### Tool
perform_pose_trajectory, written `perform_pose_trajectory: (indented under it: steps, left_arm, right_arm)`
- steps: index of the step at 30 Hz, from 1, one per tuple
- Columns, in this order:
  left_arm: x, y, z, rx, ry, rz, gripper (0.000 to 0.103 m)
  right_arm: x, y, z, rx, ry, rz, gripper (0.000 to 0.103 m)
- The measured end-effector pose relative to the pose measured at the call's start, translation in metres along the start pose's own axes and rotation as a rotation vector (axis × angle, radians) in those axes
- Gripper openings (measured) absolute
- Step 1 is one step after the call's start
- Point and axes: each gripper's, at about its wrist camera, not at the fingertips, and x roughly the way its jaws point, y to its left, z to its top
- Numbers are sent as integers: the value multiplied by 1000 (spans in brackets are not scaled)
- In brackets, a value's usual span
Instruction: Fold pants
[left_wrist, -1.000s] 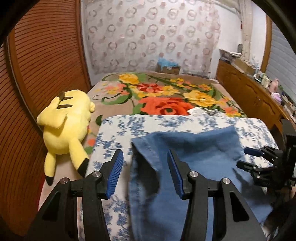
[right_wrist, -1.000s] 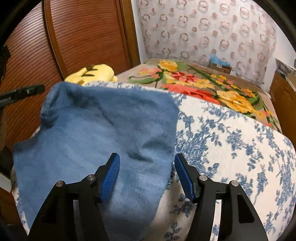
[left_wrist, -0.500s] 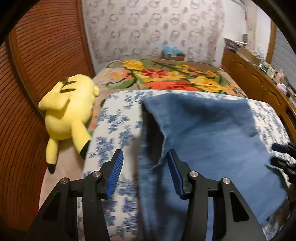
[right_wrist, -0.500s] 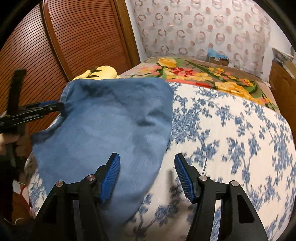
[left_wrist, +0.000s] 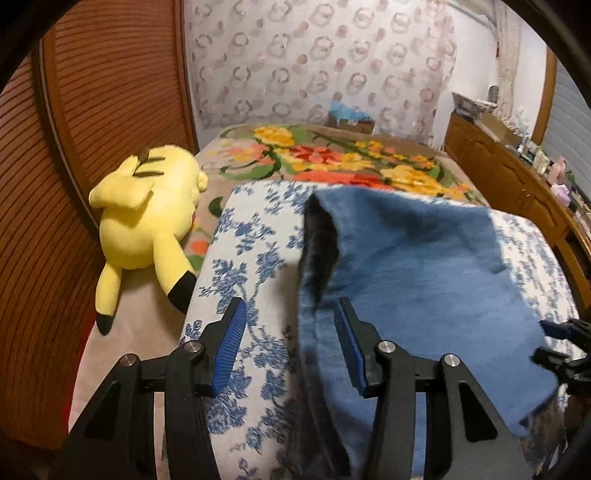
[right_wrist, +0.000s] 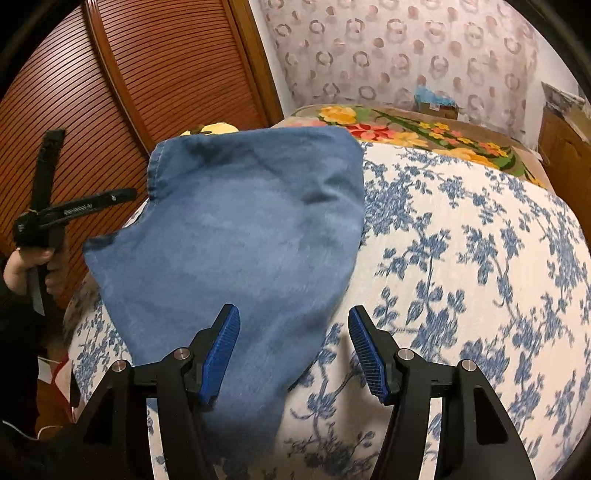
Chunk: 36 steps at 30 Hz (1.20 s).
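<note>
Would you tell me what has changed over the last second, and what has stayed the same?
The pants now lie further up the blue-floral cover, nearer the flowered blanket. Both the left gripper and right gripper stayed open, gripping nothing; the yellow plush did not move.

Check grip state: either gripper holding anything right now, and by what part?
Nothing is held. The left gripper and right gripper both stand open over the blue pants, which lie loose on the floral sheet.

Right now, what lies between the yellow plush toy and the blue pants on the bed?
In the left wrist view, only the blue-flowered white cover lies between the yellow plush toy and the blue pants; nothing else sits on that stretch.
</note>
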Motion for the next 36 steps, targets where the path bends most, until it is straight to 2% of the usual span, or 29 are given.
perform_pose_trajectory:
  steps: [10, 18, 21, 31, 36]
  left_arm:
    - [-35, -39, -9, 66, -51, -98, 51]
    - [-39, -64, -21, 102, -37, -150, 51]
    - [-38, -71, -24, 112, -27, -159, 51]
    - [-26, -86, -41, 131, 26, -194, 51]
    - [-11, -92, -58, 140, 75, -201, 51]
  right_arm:
    - [0, 12, -18, 31, 18, 2, 63]
    - [3, 14, -22, 32, 6, 11, 63]
    - [3, 15, -23, 29, 6, 28, 54]
    - [8, 18, -25, 51, -1, 72, 39]
    - [4, 14, -24, 69, -27, 93, 23]
